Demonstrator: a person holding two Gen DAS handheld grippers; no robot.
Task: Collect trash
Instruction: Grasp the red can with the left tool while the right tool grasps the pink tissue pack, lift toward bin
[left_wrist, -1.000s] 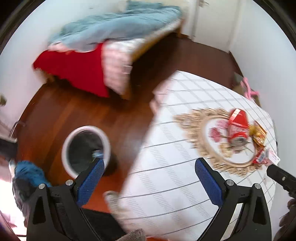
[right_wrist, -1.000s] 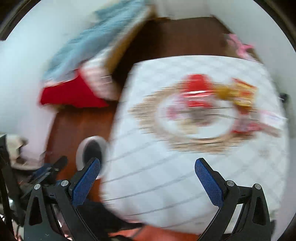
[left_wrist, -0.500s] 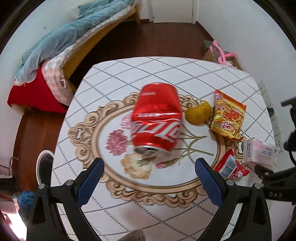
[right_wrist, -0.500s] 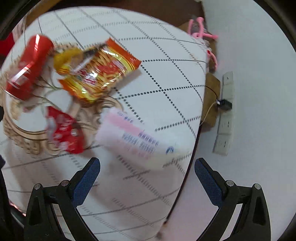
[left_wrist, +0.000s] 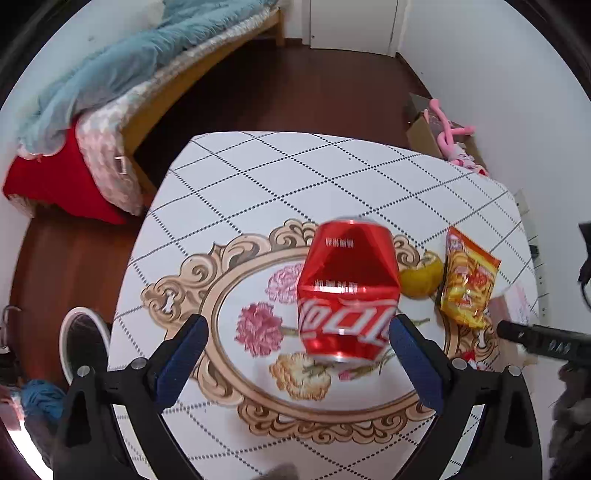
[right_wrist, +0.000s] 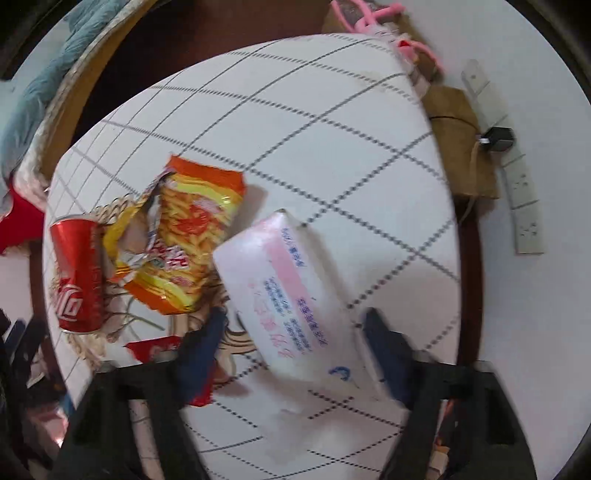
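I am closing my right claw (right_wrist: 291, 347) around the tissue pack (right_wrist: 295, 302) on the bench (right_wrist: 332, 129), not yet gripping; my left claw (left_wrist: 297, 345) is hanging wide apart over the crushed cola can (left_wrist: 347, 295).

I see a dark wooden floor (left_wrist: 266, 92) and white walls (left_wrist: 498, 74). A bed (left_wrist: 122, 92) with a blue blanket stands along the left wall, a white door (left_wrist: 351, 22) beyond it. The bench (left_wrist: 295, 177) wears a chequered white cloth.
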